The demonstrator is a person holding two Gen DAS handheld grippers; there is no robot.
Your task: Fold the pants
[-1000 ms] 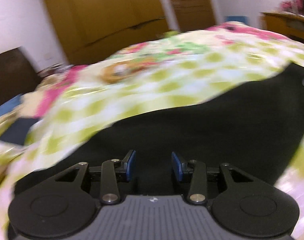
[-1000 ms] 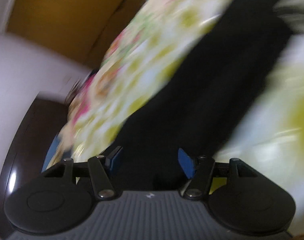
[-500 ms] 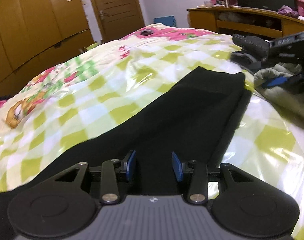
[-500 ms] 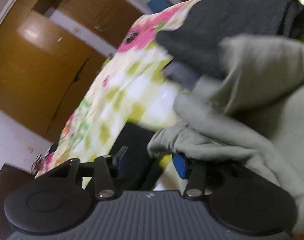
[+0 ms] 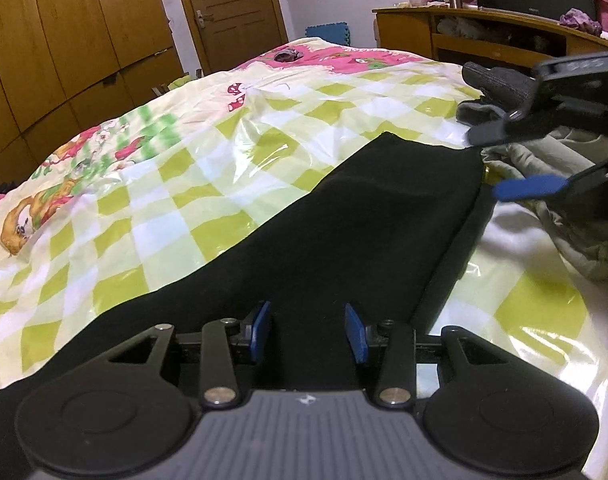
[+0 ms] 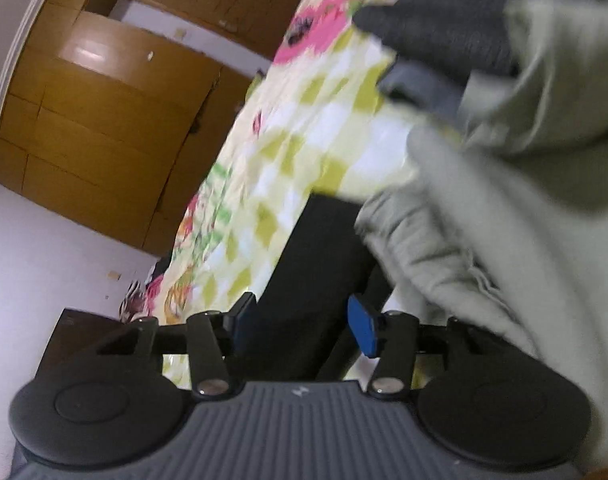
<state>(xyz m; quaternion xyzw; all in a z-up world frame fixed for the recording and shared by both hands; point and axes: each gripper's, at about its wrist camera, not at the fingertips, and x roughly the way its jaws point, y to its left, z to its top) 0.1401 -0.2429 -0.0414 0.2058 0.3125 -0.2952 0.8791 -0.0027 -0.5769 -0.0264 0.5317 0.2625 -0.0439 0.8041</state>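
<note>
On the far left stands the wooden wardrobe (image 5: 64,40), and before it the bed (image 5: 164,200) in its green-checked, flowered cover. The black pants (image 5: 364,232) lie flat on that cover, running as one long band from under my left tool (image 5: 309,328) away toward the right. They look doubled lengthwise, one leg laid on the other, with a second edge showing along the right side.

My left tool hangs low over the near end of the pants. Its jaws stand partly apart, and the blue pads (image 5: 260,324) press on nothing; black cloth shows between and below them, not pinched.

Further right, my right tool (image 5: 500,162) reaches in near the far end of the pants. From its own camera, the right tool (image 6: 304,326) has its jaws opening, with the pants (image 6: 316,272) seen between them but not gripped. Just to its right, a heap of pale grey-green clothing (image 6: 504,240) crowds close, and a dark grey garment (image 6: 444,28) lies beyond it.

I judge the lengthwise fold done. The crosswise folds, bringing one end over the other, are not yet begun, and neither tool has taken hold.
</note>
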